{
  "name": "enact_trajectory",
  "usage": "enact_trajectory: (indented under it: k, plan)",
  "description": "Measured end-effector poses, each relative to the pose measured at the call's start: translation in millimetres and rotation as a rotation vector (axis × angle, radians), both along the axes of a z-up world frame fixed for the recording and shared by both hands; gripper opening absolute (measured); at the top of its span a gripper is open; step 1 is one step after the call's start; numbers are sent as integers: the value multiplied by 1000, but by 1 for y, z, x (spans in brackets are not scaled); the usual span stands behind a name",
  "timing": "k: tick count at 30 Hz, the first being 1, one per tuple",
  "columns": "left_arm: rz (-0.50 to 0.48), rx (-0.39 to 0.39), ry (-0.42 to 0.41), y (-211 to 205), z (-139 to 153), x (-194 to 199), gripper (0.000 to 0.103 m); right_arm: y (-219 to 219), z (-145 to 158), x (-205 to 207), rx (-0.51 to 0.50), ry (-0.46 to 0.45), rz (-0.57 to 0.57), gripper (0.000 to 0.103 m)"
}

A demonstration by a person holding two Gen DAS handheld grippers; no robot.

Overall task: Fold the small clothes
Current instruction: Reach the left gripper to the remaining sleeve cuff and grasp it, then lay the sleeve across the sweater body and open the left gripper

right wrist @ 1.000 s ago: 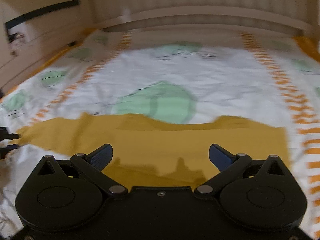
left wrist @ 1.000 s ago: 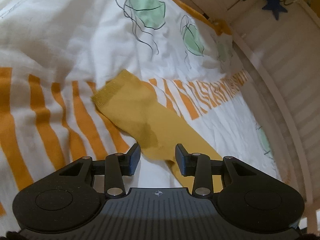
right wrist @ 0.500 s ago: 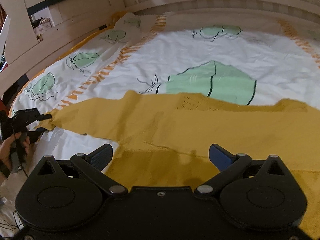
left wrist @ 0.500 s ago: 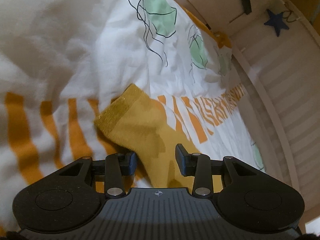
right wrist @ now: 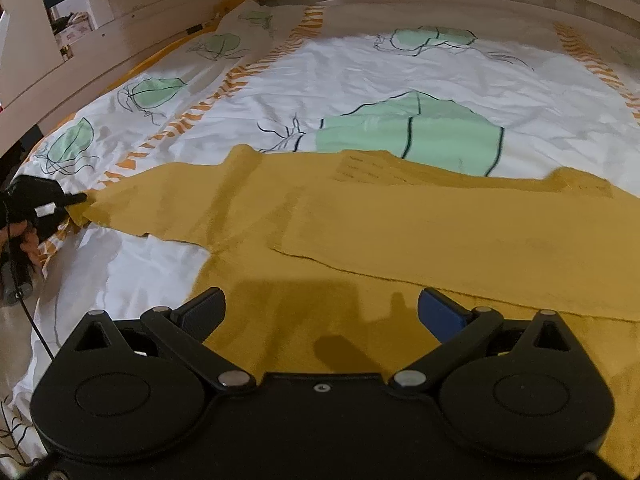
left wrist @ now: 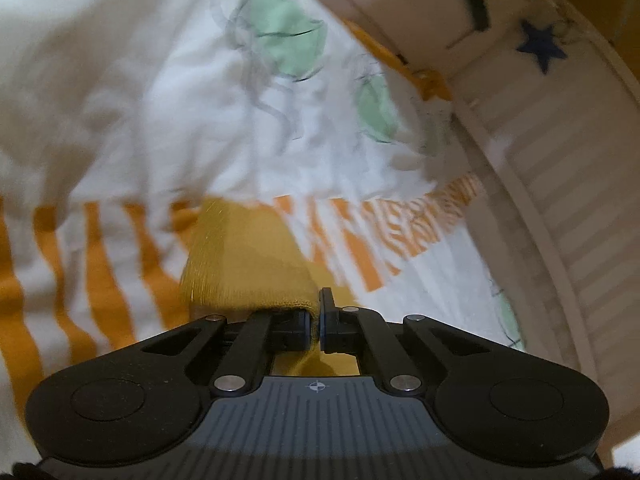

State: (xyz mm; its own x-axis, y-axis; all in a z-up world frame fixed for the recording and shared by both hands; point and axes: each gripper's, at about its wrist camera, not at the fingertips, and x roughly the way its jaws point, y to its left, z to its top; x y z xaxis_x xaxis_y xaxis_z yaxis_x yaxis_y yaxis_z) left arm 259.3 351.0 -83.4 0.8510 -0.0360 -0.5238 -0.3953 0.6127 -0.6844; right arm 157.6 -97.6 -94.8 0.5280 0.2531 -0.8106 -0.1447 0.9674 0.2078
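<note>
White bedding point(right wrist: 360, 80) printed with green leaves and orange stripes covered the bed, bounded by a pale slatted frame point(left wrist: 580, 200). Across it lay the mustard-yellow garment point(right wrist: 400, 216), spread flat with one sleeve point(right wrist: 160, 196) stretched out to the left. The step in hand looked like the first fold: the left tool point(left wrist: 316, 320) had just been closing and was pinched on the sleeve's cuff point(left wrist: 244, 264), while the right tool point(right wrist: 320, 312) hovered over the body of the garment with its jaws wide and nothing between them. Next, I judged, the sleeve needed carrying inward across the body, with the right tool pinning or gripping the cloth. The left wrist view was blurred, and the garment's right side and hem ran out of frame.
</note>
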Motion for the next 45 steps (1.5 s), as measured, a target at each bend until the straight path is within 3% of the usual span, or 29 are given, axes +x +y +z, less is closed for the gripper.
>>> enact_trajectory:
  k: [9,15,22,29,33,39,45]
  plan:
    - [-177,75,-139,-79,72,21,3,-28,5,-12,18,7,-45,102]
    - [-349,114,-170,-157,91,36,3,-51,8,-18,29,8,-76,102]
    - [-569,164,-152,-250,80,42,3,-78,11,-24,51,11,-125,102]
    - [-817,197,-83,-313,45,46,7,-103,12,-25,60,12,-190,102]
    - [-943,134,-39,-331,28,45,26,-112,9,-24,61,25,-221,102]
    - [-1068,55,-34,-339,21,45,34,-119,5,-18,53,38,-245,102]
    - [-1162,0,-128,-344,41,41,42,-121,5,-11,29,39,-255,102]
